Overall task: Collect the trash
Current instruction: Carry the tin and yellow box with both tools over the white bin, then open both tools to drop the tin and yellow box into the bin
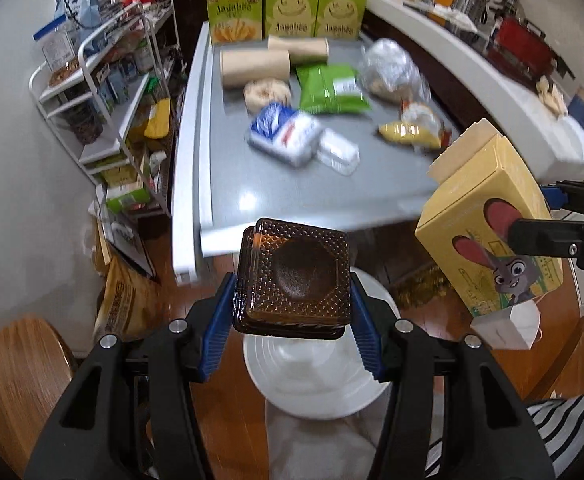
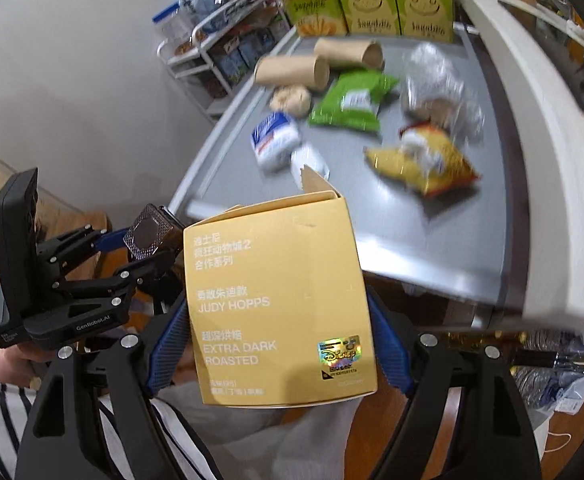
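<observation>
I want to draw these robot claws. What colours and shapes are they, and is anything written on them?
Both grippers, left and right, are black plastic with chunky angled arms, shiny silver bolts and blue ribbed fingertips. The left one has a boxy black body with "GenRobot.AI" in small white letters. The person wears a black-and-white striped sleeve.

i'm standing in a home kitchen or pantry corner. a grey table (image 1: 276,196) is sitting ahead of me over a wooden floor (image 1: 220,412). on its far edge three green snack boxes (image 1: 286,10) are lining up. to the left a white wire rack (image 1: 104,92) is holding packaged groceries, and on the right a white counter (image 1: 431,36) is curving away, carrying utensils and jars.
</observation>
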{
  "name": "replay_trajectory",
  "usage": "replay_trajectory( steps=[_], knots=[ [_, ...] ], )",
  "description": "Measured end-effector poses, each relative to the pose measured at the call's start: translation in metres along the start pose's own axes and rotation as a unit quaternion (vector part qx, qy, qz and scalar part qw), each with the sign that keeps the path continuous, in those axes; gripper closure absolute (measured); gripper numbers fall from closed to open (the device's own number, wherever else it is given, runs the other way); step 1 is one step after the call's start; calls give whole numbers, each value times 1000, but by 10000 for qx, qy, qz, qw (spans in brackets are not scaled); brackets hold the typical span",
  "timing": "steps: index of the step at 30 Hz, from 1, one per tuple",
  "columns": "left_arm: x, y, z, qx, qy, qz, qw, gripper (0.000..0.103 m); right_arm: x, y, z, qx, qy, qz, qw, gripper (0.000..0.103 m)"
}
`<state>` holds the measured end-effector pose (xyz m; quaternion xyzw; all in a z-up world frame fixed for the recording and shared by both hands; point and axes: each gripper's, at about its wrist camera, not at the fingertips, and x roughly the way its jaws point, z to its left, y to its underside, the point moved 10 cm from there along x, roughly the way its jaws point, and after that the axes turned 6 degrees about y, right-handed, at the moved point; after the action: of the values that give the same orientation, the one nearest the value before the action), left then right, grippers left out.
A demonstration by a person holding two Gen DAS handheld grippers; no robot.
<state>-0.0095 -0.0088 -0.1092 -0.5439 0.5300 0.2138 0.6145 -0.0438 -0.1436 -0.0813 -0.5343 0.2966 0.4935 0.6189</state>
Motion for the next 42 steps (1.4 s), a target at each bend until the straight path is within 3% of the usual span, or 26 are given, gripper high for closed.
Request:
replay_trajectory(
  steps=[10,19,27,42],
  knots=[
    [37,57,-8,-42,-2,620,9981,48,44,62,-2,50,51,671,9977,24],
    [74,90,-5,75,-154,1085,9940,48,96,76,-7,48,383,934,9949,24],
    [103,105,1,151,-243,1432,9893,48,137,81,-16,312,642,1249,9896,24],
    [129,97,9,300,-288,1610,9861,48,171,88,-28,635,855,1529,9825,24]
  ],
)
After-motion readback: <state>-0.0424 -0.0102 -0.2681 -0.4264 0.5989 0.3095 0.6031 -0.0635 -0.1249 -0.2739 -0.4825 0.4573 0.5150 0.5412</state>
